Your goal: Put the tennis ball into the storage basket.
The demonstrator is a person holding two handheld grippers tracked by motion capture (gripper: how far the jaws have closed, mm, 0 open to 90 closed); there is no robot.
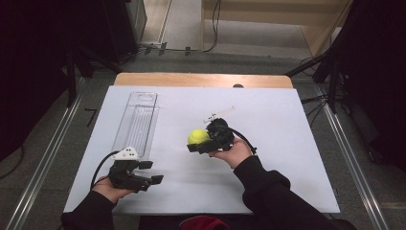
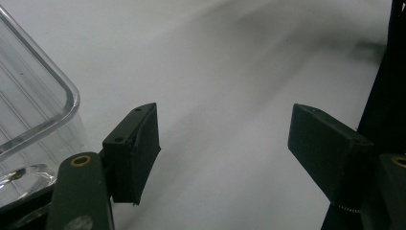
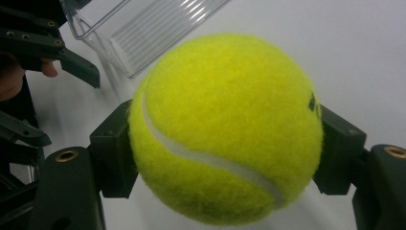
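Note:
A yellow tennis ball (image 1: 197, 136) sits between the jaws of my right gripper (image 1: 194, 140), near the middle of the white table; in the right gripper view the ball (image 3: 225, 127) is pressed by both black pads (image 3: 112, 158). A long clear plastic tray (image 1: 138, 122) lies to the left, its near end showing in the right gripper view (image 3: 143, 33). My left gripper (image 1: 151, 172) rests by the front left of the table, just below the tray's near end, jaws wide apart with nothing between them (image 2: 222, 148). A corner of the tray (image 2: 33, 110) lies at its left.
The white board (image 1: 287, 143) covers a wooden table (image 1: 201, 79). Cables and dark stands line the floor on both sides. In the right gripper view, the other hand's gripper (image 3: 52, 52) shows at upper left.

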